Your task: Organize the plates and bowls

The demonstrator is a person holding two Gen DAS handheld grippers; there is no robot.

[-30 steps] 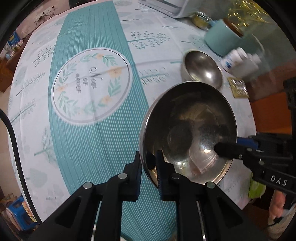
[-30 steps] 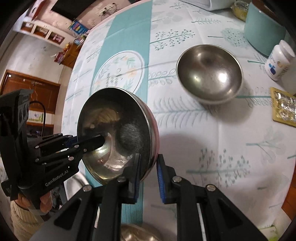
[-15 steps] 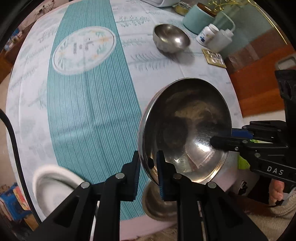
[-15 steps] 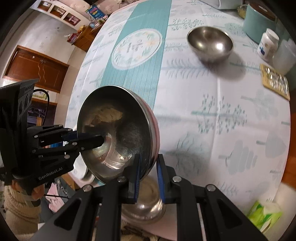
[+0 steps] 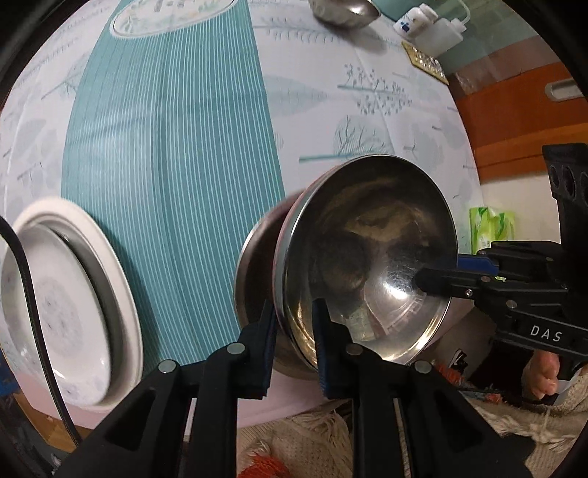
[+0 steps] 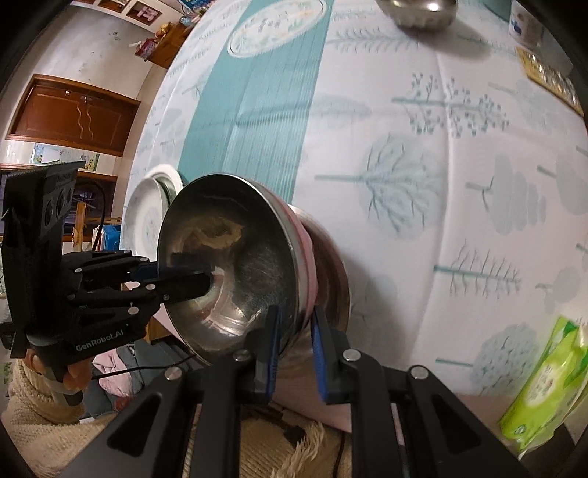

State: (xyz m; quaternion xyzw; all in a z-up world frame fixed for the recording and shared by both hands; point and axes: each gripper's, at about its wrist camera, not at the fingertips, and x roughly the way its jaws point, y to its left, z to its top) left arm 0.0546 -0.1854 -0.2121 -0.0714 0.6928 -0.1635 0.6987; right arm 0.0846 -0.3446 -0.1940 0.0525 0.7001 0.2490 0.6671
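Observation:
I hold a steel bowl (image 5: 367,264) (image 6: 235,257) tilted between both grippers, at the near edge of the table. My left gripper (image 5: 294,331) (image 6: 198,283) has the bowl's rim between its pads, and its jaws are opening slightly. Across the bowl, my right gripper (image 6: 294,331) (image 5: 437,272) is shut on the opposite rim. A second steel bowl (image 5: 257,272) (image 6: 330,279) lies right under the held one, mostly hidden by it. A white plate stack (image 5: 73,294) (image 6: 147,209) sits to its left. A third steel bowl (image 5: 345,11) (image 6: 419,11) stands far across the table.
The table has a teal and white cloth (image 5: 165,147). White bottles (image 5: 411,22) and a gold blister pack (image 5: 426,60) lie at the far right. A green tissue pack (image 6: 544,382) is by the near right edge. Carpet and a person's hands show below.
Both grippers carried the steel bowl back from mid-table toward the near edge and slightly down. It now sits over a second steel bowl beside the white plates.

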